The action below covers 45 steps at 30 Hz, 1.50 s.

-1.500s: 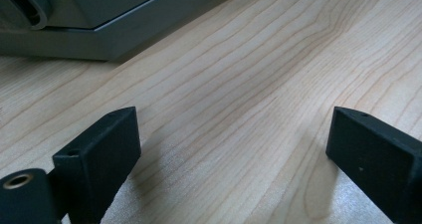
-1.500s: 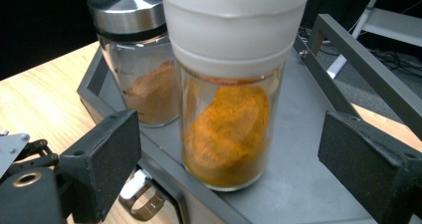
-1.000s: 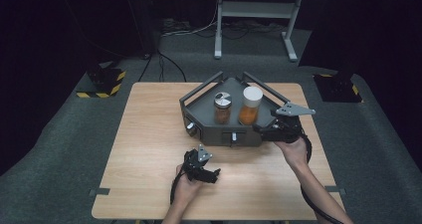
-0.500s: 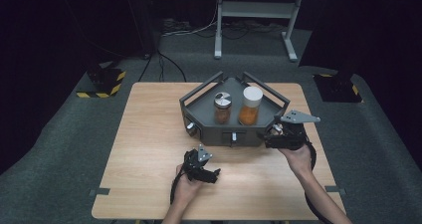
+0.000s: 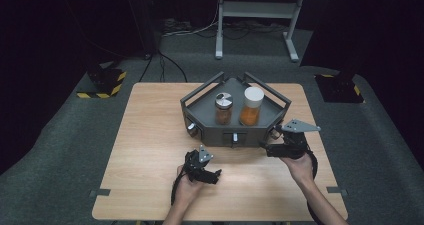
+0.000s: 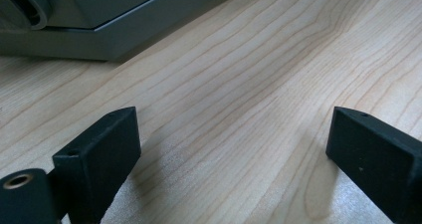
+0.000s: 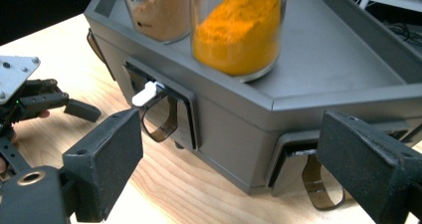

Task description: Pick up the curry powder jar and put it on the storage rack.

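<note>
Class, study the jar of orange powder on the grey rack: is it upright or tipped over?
Upright. The jar of orange powder stands on its base on the grey rack, white lid on top.

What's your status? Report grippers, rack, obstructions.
Left gripper open, on the table. Right gripper open, nothing held, at the grey spice rack by its front corner. Nothing between.

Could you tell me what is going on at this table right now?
A person holds a pair of tongs in each hand at a wooden table. The right tongs are open, close to the front right corner of a grey rack that carries two spice jars, a brown one and an orange one. Small handled drawers sit in the rack's front. The left tongs rest open on the bare tabletop, holding nothing.
</note>
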Motion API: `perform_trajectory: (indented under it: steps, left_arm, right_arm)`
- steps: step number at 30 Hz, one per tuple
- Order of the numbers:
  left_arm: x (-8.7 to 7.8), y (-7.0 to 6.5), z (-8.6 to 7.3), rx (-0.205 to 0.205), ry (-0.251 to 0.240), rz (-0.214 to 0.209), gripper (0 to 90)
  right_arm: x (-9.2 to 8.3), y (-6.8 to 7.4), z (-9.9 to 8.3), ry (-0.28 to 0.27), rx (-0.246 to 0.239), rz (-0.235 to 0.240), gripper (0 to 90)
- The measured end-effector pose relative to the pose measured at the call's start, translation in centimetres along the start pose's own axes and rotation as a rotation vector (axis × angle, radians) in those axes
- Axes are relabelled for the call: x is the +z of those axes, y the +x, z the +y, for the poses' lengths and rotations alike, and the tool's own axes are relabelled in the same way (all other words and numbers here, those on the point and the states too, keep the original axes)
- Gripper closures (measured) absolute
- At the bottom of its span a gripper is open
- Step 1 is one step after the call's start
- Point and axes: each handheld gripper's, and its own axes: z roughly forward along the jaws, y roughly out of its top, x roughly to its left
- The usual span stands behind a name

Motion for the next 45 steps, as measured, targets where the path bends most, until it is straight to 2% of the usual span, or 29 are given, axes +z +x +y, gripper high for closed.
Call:
perform_trajectory:
  steps: [22, 38, 45]
  left_arm:
    - [0.0, 0.0, 0.0, 0.0, 0.0, 0.0, 7.0]
    - [0.0, 0.0, 0.0, 0.0, 0.0, 0.0, 7.0]
    - [0.0, 0.0, 0.0, -0.001, 0.0, 0.0, 7.0]
  right_arm:
    - [0.9, 0.1, -3.0, 0.057, 0.044, -0.007, 11.2]
    - [2.7, 0.7, -5.6, 0.122, 0.084, -0.009, 11.1]
    - [3.8, 1.2, -6.5, 0.153, 0.086, -0.014, 11.1]
